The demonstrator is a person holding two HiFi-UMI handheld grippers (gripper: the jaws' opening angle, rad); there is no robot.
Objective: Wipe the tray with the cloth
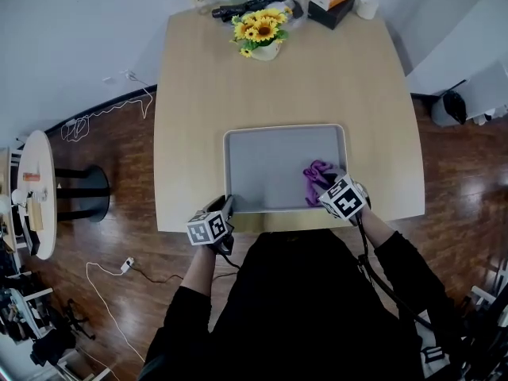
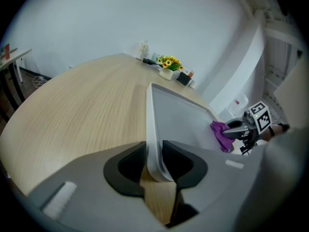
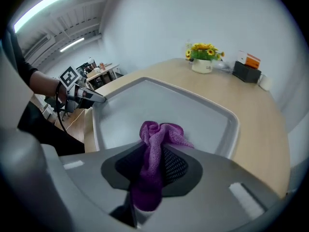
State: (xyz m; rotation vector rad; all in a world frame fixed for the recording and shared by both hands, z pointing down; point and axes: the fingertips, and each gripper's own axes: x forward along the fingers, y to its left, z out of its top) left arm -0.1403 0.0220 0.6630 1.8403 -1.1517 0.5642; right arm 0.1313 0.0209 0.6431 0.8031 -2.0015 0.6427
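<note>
Between the right fingers [image 3: 176, 167] the cloth [image 3: 153, 151] is pinched.

Left gripper [image 2: 155, 164] clamped on the near rim of the grey tray [image 2: 179, 114].
Both dark jaws pinch the rim, and the tray stretches away across the pale wooden table [image 2: 82, 112]. At the tray's right side, the right gripper [image 2: 231, 131] holds a purple cloth [image 2: 220, 135] down on it. Sunflowers [image 2: 169, 62] stand at the table's far end.
</note>
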